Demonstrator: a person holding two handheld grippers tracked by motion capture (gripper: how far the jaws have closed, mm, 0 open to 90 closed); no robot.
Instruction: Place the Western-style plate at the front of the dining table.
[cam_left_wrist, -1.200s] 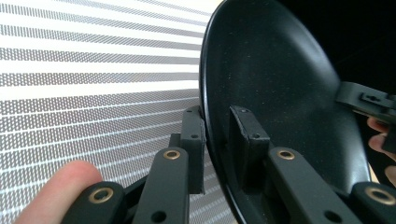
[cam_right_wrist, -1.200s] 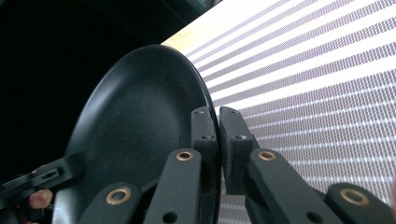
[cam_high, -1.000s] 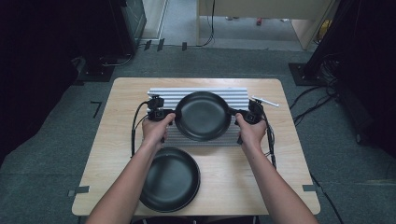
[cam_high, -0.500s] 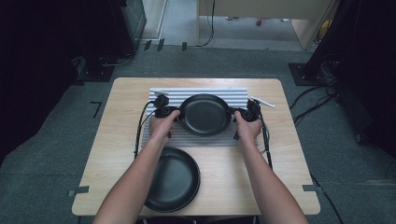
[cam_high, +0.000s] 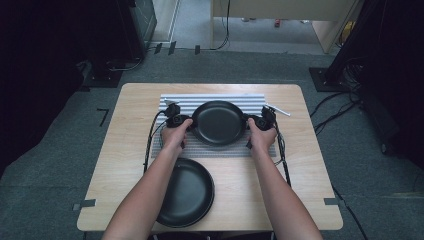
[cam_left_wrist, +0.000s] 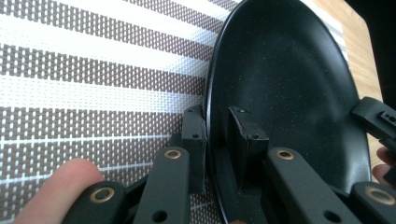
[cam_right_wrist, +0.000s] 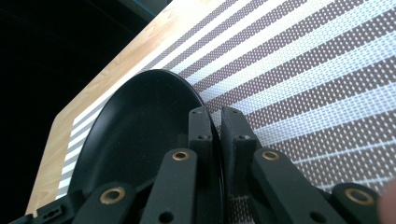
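Note:
A black plate (cam_high: 219, 122) lies level over the striped placemat (cam_high: 210, 102), and I cannot tell whether it touches the mat. My left gripper (cam_high: 186, 121) is shut on the plate's left rim and my right gripper (cam_high: 251, 122) on its right rim. In the left gripper view the jaws (cam_left_wrist: 216, 140) pinch the rim of the plate (cam_left_wrist: 289, 84), one inside and one outside. The right gripper view shows its jaws (cam_right_wrist: 218, 133) clamped the same way on the plate (cam_right_wrist: 140, 126). A second black plate (cam_high: 187, 192) rests on the wood near the front edge, under my left forearm.
A thin white stick (cam_high: 278, 110) lies at the mat's far right corner. Cables trail from both grippers across the table (cam_high: 310, 165). Bare wood flanks the mat on both sides. Grey carpet and dark equipment surround the table.
Both hands have carried the plate away from me and lower, from above the mat's near edge to the mat's middle. The front plate has not moved.

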